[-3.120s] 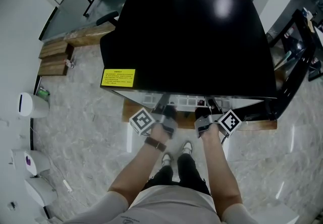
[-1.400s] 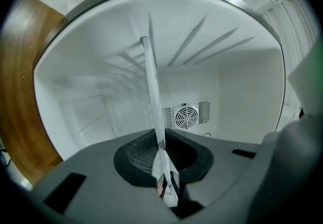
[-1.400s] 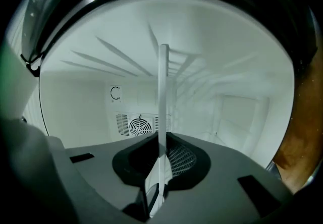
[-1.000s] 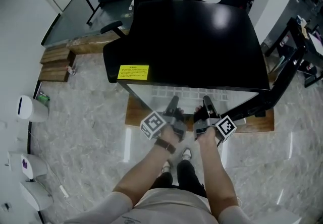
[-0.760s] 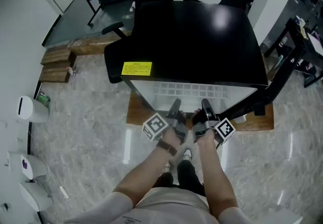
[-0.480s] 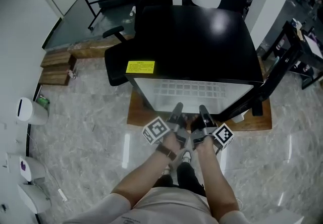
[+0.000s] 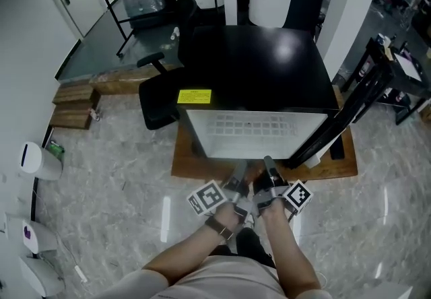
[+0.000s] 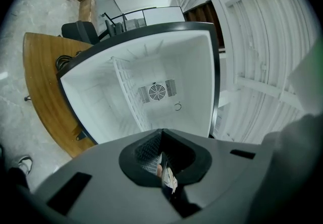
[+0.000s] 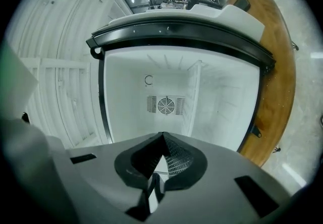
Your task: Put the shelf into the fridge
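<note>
Your left hand-held gripper [image 8: 161, 134] and right hand-held gripper [image 9: 162, 138] hover side by side, jaws closed on nothing, just before the open fridge [image 7: 256, 69]. Farther in, the white wire shelf [image 8: 128, 94] spans its cavity, ahead of the rear fan [image 8: 157, 91].

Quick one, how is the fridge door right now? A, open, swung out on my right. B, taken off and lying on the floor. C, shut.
A: the door stands swung out at the right of the fridge, and the white interior shows open to the left gripper view.
</note>
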The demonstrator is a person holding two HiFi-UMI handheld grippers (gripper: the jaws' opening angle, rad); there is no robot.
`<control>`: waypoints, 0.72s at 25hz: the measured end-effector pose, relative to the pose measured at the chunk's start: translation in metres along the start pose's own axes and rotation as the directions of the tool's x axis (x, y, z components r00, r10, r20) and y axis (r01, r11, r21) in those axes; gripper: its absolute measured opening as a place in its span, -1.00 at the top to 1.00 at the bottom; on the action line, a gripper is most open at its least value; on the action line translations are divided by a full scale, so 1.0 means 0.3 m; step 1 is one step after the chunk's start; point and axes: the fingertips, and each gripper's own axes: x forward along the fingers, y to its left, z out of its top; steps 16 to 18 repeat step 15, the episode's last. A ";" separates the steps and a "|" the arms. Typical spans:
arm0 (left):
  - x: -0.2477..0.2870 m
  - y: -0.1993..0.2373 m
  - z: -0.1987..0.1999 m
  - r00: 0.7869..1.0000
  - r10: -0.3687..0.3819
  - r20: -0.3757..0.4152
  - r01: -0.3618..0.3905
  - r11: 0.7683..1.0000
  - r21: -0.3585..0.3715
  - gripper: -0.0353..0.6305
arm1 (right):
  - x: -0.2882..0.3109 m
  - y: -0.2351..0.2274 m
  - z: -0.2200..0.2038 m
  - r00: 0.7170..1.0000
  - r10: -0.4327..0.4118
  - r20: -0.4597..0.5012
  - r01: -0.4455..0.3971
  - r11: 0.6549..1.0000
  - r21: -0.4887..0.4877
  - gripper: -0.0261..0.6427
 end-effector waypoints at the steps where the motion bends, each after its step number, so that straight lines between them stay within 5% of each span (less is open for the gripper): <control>1: -0.007 -0.004 -0.003 1.000 -0.001 -0.004 0.001 1.000 0.003 0.88 | -0.005 0.005 -0.004 1.000 0.002 0.001 -0.002 1.000 -0.005 0.86; 18: -0.082 -0.035 0.011 1.000 -0.019 -0.019 0.019 1.000 0.008 0.88 | -0.060 0.075 -0.082 0.999 0.031 0.011 -0.031 0.999 -0.014 0.86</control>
